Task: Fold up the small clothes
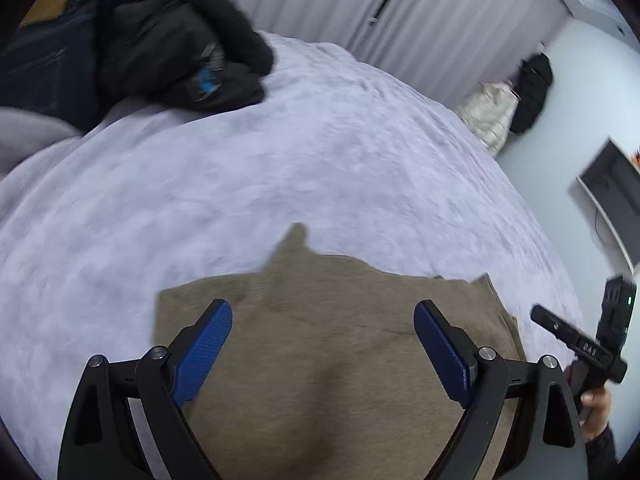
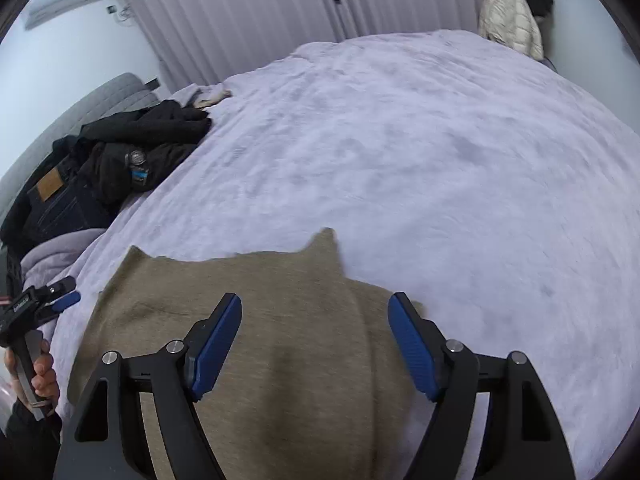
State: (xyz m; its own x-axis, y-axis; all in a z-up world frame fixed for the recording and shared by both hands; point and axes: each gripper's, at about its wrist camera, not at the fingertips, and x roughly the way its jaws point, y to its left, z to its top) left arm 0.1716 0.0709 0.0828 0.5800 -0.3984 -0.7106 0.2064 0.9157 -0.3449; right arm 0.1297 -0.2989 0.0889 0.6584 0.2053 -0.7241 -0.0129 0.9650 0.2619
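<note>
A small olive-brown garment [image 1: 328, 344] lies flat on the pale lilac bed cover [image 1: 280, 168], with a pointed corner sticking out at its far edge. My left gripper [image 1: 323, 312] is open and empty, hovering over the garment. My right gripper [image 2: 315, 306] is open and empty too, over the same garment [image 2: 280, 320] nearer its right edge. The right gripper shows at the right edge of the left wrist view [image 1: 576, 340]; the left gripper shows at the left edge of the right wrist view [image 2: 52, 300].
A pile of dark clothes with jeans [image 2: 104, 160] lies at the far left of the bed [image 2: 440, 160]; it also shows in the left wrist view [image 1: 160, 40]. Curtains [image 2: 240, 12] hang behind. A cream jacket [image 2: 508, 16] hangs at the far right wall.
</note>
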